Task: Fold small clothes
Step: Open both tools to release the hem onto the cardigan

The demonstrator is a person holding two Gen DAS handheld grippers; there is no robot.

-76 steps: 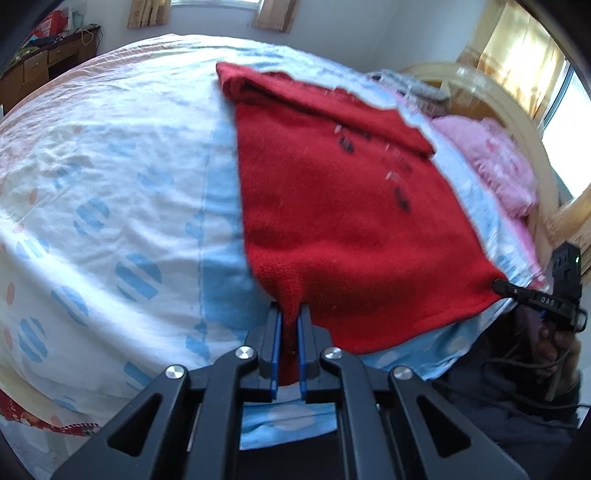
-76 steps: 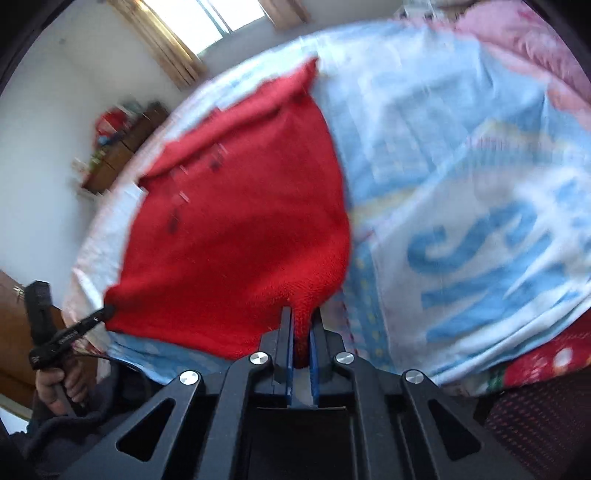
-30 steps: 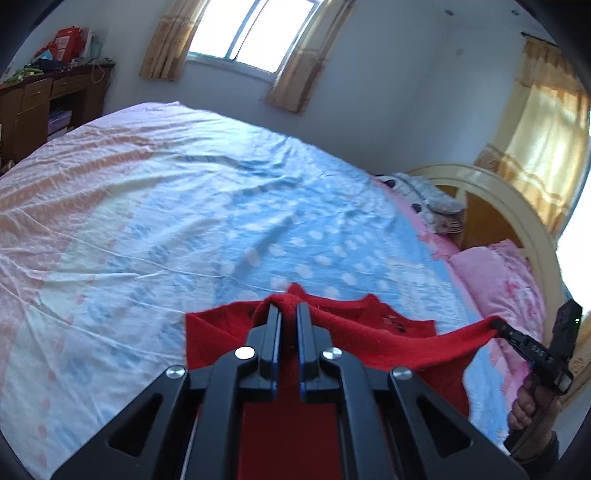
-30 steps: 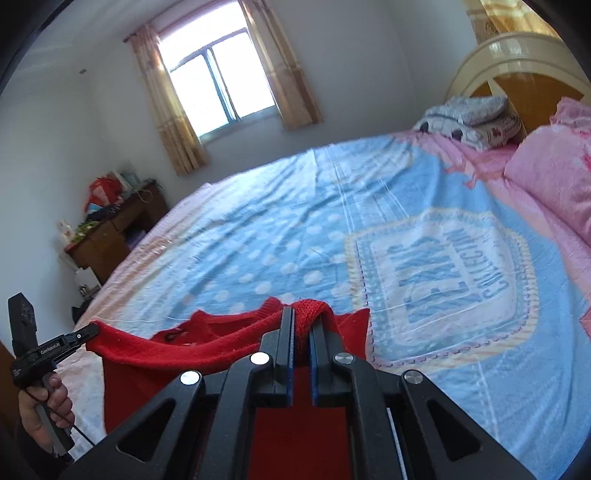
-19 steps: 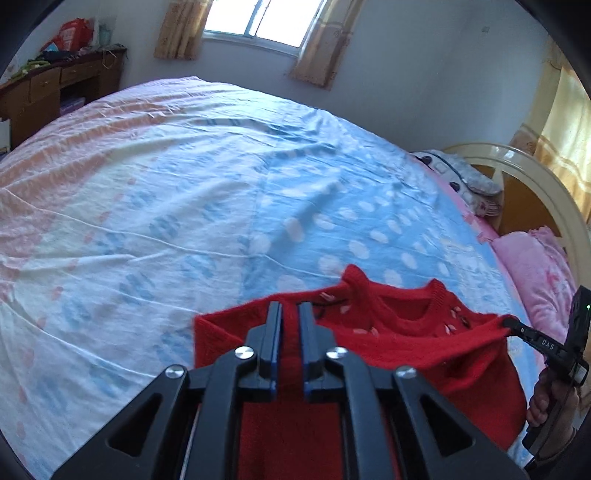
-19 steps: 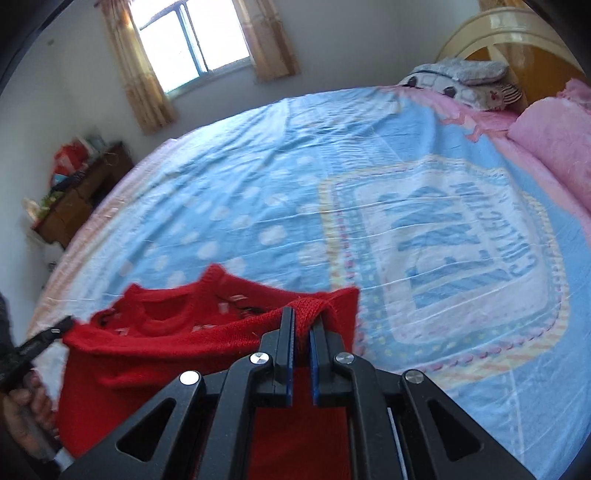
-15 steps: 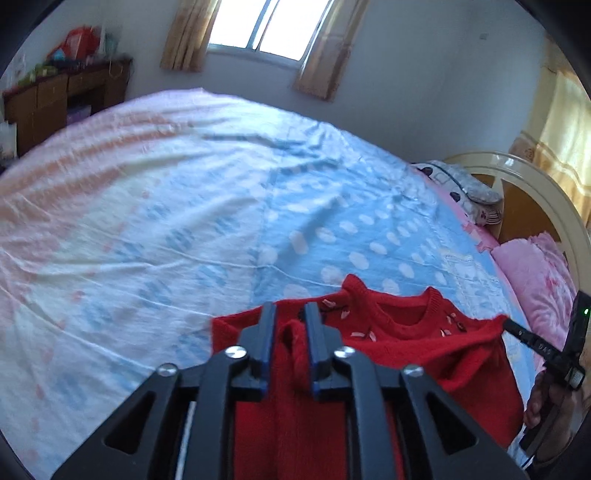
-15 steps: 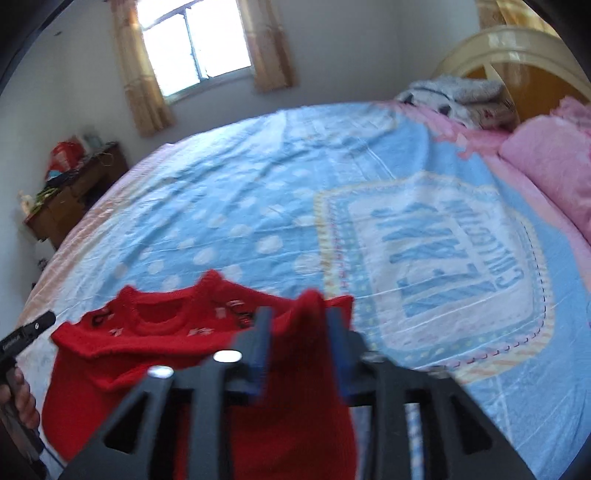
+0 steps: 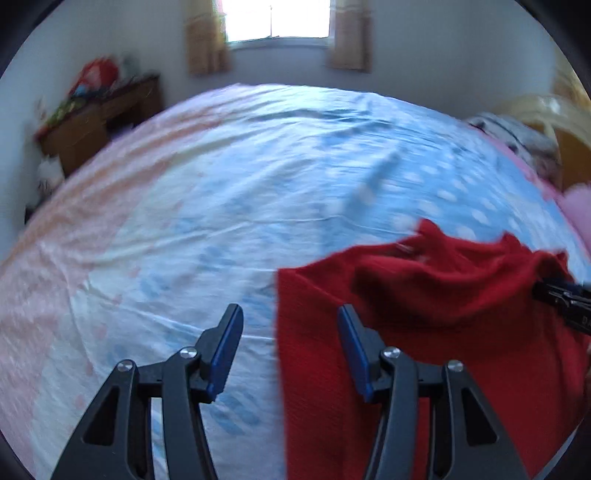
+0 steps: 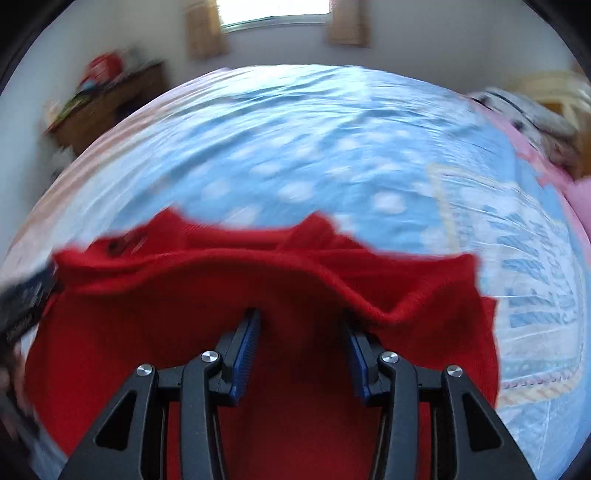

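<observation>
Letting go on both sides was the change recorded at this moment: half a second earlier each set of fingers was pinched on the hem of the red sweater [image 10: 258, 295]; now both stood wide apart with nothing between the blue pads.

Item, left fingers [image 9: 290, 345]: spread wide, hovering above the bedsheet [image 9: 221, 177], the sweater's left edge running up between them, no contact visible.

Item, right fingers [image 10: 301, 345]: spread wide over the sweater's upper layer; the rolled hem sat just ahead of the right pad, possibly brushing it, the blur prevented certainty.

Item, red sweater: lying on the bed, bottom half carried up and laid over the top half, hem resting just short of the neckline [image 10: 240, 225], which still peeked out beyond it. Hem line wavy, with a raised ridge near my right fingers, so the fold was not yet flat.

Item, the right gripper's tip [image 9: 561, 295]: seen in the left view at the sweater's right edge.

Item, surroundings: pink pillow [image 10: 583, 199] at the right, wooden desk [image 9: 99, 118] at the far left, window [image 9: 277, 18] beyond; all motion-blurred.

Assessment: first lengthwise fold appeared delivered. Remaining work, in my judgement, was smoothing the hem and then folding across the width.
</observation>
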